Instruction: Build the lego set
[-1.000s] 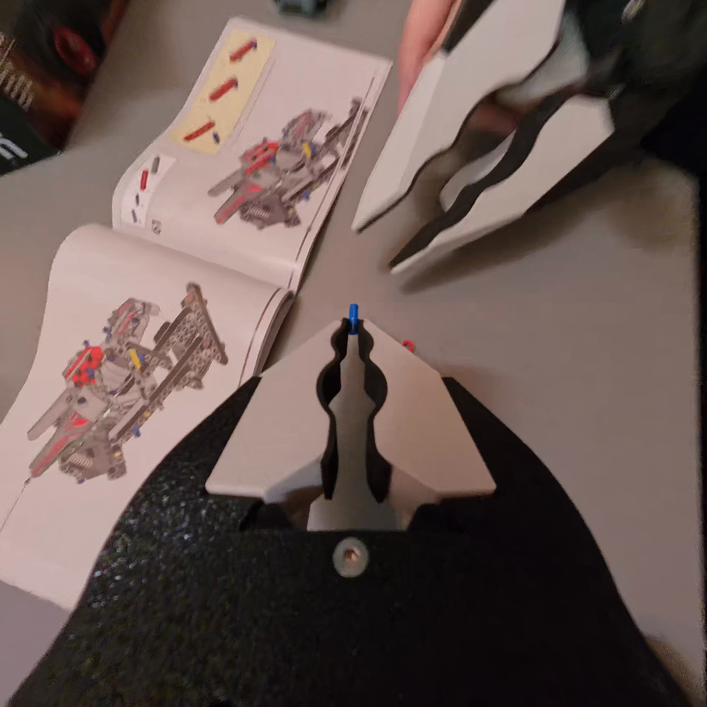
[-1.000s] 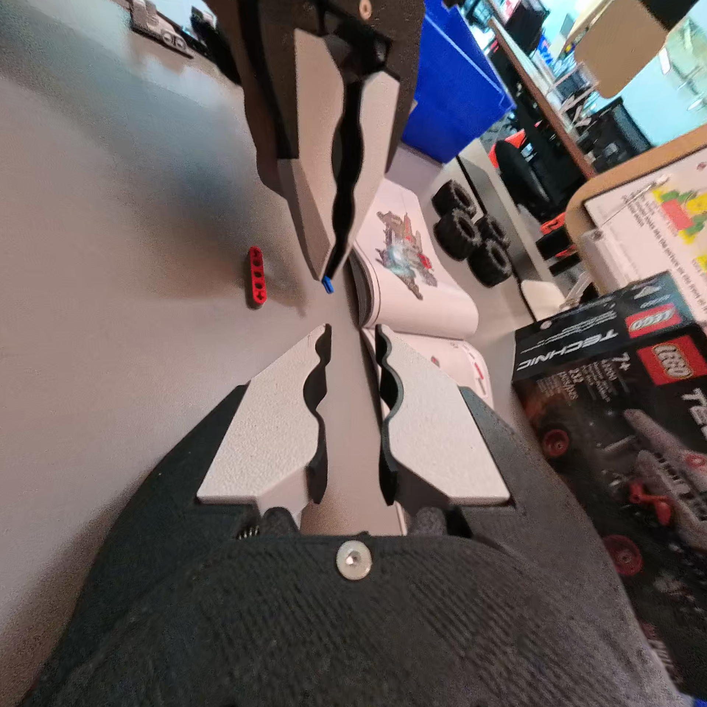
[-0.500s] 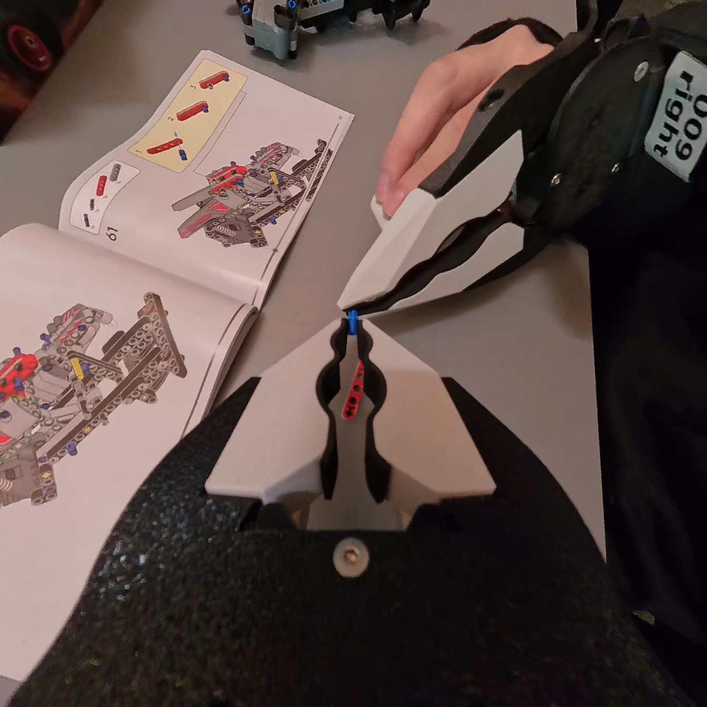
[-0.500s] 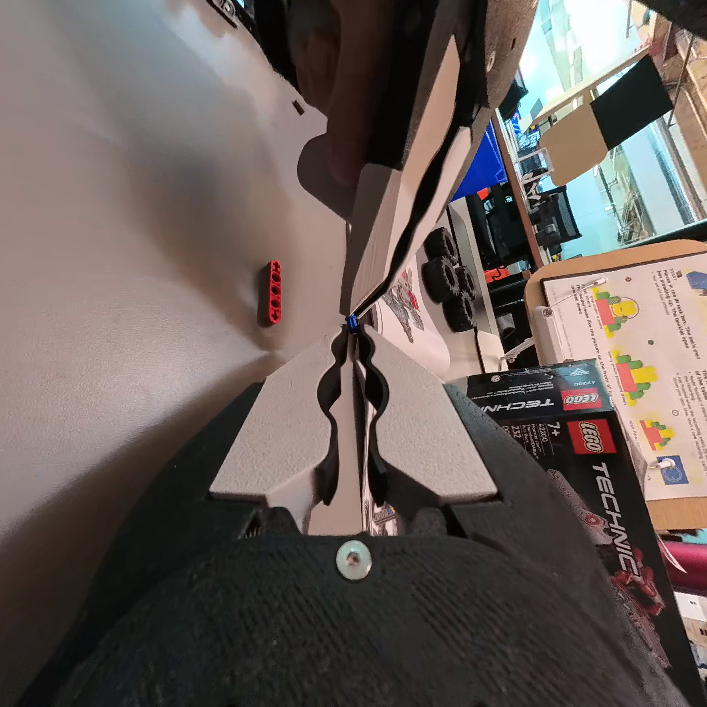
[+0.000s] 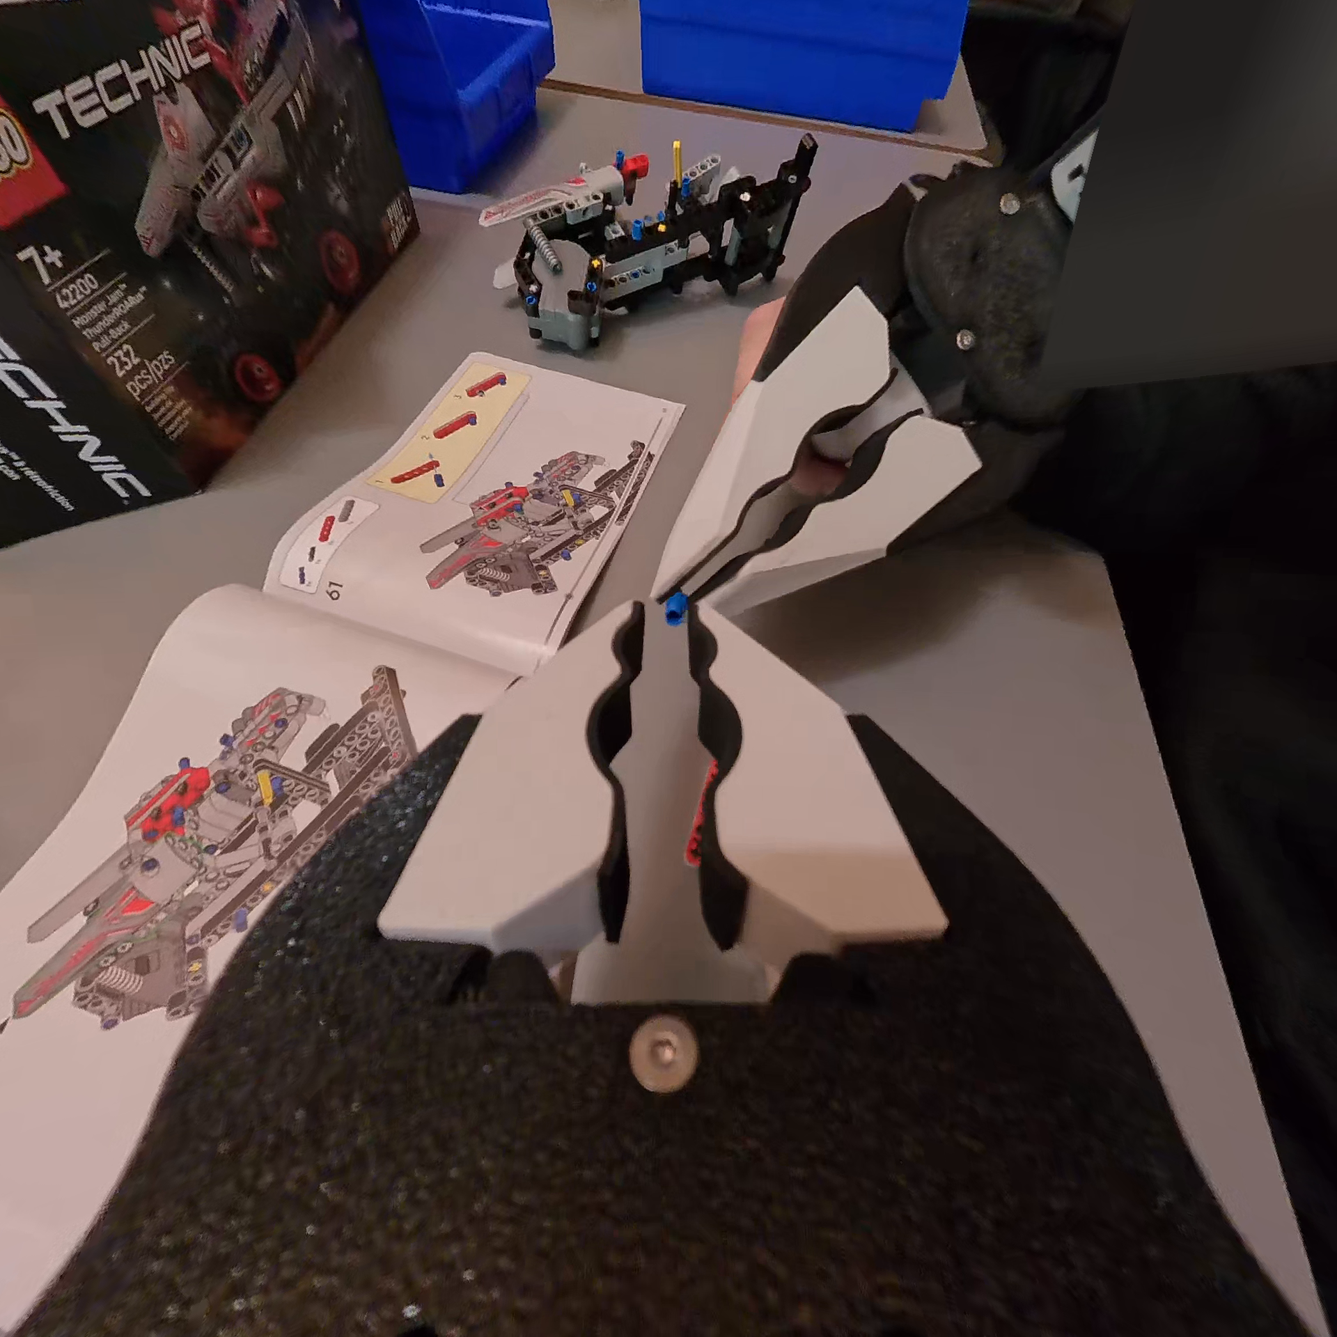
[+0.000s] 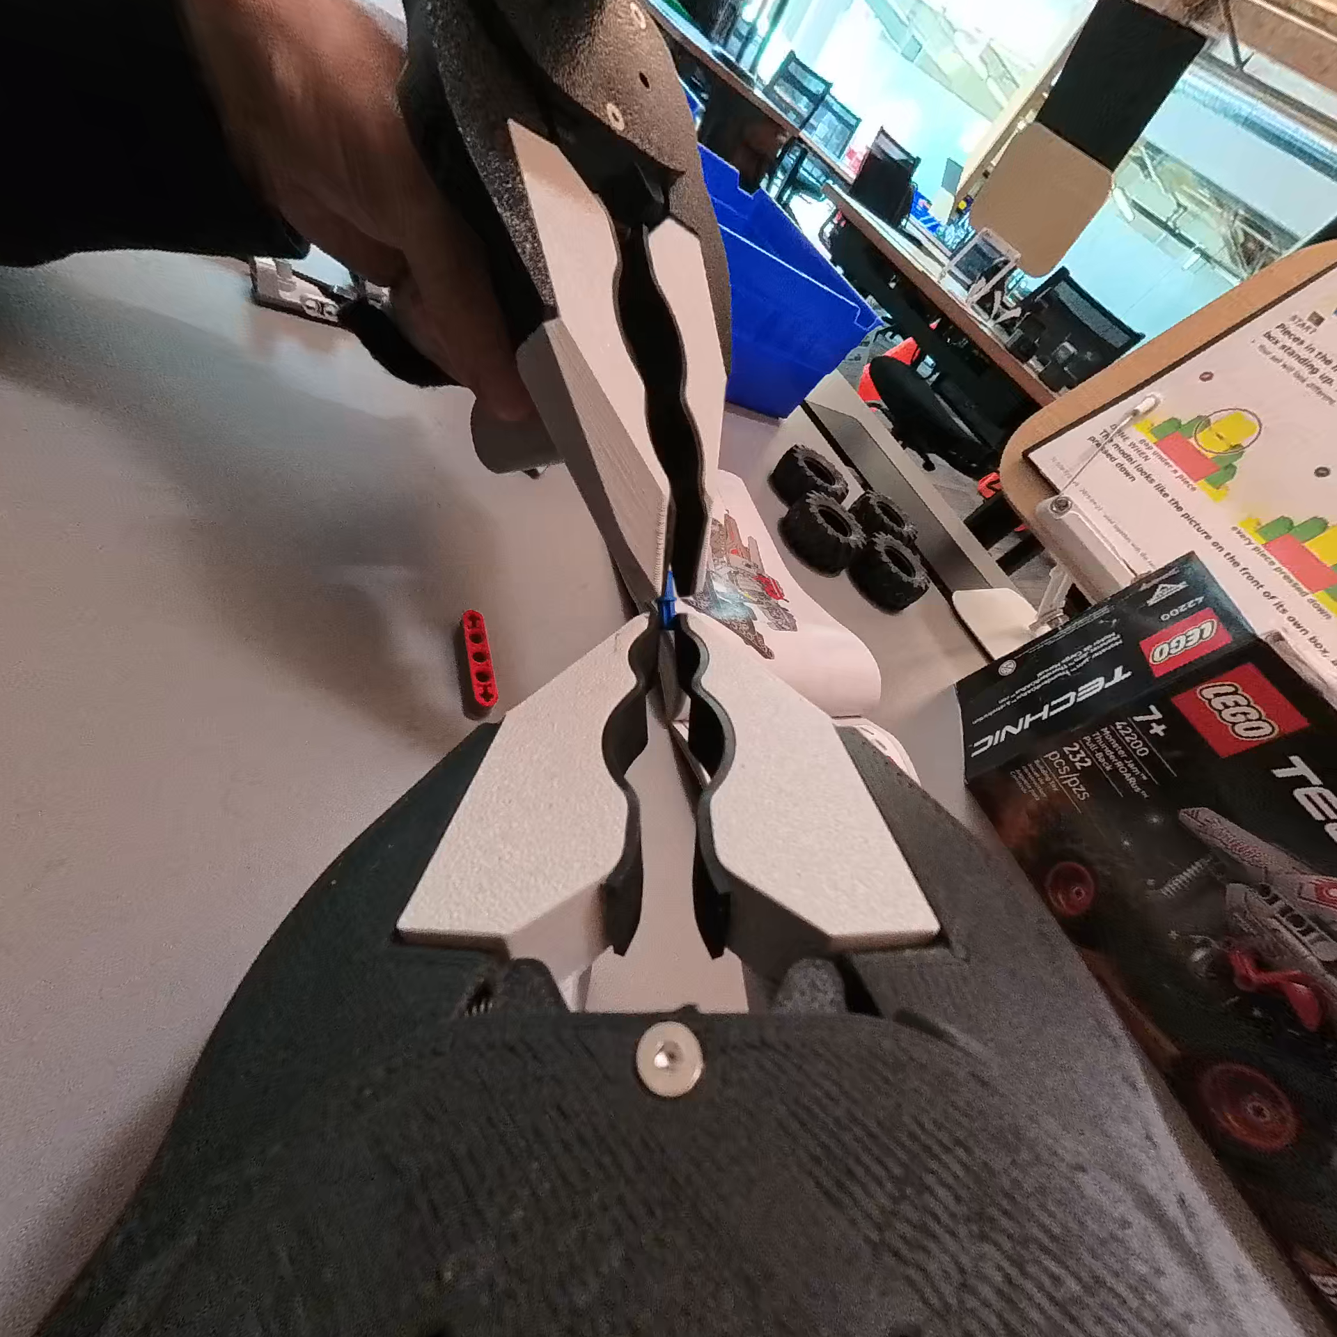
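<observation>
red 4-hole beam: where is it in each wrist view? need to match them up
Left wrist view: red beam is only a sliver, below centre, seen through the gap behind this gripper's right finger.
Right wrist view: flat on the grey table, left of centre, fully visible.
Shared landmark: blue pin.

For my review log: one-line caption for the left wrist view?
Left gripper and right gripper meet around a small blue plastic pin.

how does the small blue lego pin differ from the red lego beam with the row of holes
The small blue pin is a stubby peg; the red beam is a longer flat bar with holes. The pin is held in the air where the left gripper and right gripper tips meet; the beam lies flat on the grey table, untouched. Both are loose pieces.
</observation>
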Action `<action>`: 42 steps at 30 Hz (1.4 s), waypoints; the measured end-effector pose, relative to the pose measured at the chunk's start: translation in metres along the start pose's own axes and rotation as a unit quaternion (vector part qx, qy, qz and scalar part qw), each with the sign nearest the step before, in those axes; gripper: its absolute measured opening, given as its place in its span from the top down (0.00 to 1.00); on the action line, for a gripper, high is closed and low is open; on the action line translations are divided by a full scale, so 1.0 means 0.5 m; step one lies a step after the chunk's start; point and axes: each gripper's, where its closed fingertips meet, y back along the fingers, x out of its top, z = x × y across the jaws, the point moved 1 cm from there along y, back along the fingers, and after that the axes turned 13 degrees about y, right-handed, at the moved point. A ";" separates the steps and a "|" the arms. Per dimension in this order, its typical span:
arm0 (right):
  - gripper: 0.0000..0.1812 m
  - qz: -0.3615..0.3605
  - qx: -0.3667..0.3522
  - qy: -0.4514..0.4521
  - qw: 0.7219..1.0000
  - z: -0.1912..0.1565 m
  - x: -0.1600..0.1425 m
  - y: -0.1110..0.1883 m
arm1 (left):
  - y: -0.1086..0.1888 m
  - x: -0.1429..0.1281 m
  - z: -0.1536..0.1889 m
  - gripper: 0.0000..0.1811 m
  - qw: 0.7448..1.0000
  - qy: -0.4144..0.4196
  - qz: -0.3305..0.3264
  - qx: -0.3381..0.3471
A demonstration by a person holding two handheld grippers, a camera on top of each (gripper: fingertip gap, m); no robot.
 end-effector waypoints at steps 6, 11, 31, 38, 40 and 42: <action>0.99 0.035 -0.001 -0.044 0.998 0.010 0.014 0.007 | 0.011 0.011 0.008 0.96 0.999 -0.023 0.022 -0.008; 0.99 0.055 0.002 -0.067 0.996 0.015 0.020 0.012 | 0.012 0.016 0.017 1.00 0.998 -0.058 0.028 -0.005; 0.98 0.047 0.044 0.004 0.998 -0.020 0.021 0.000 | 0.013 -0.022 0.020 0.99 0.993 -0.102 -0.058 0.027; 0.98 0.097 0.023 -0.072 0.992 0.009 0.043 0.010 | 0.030 0.005 0.024 0.92 0.994 -0.103 -0.004 0.018; 0.98 0.145 0.022 -0.144 0.979 0.031 0.056 0.025 | 0.032 0.032 0.035 0.91 0.992 -0.119 0.036 0.024; 0.98 0.193 0.010 -0.216 0.957 0.059 0.067 0.041 | 0.030 0.058 0.042 0.92 0.987 -0.140 0.065 0.048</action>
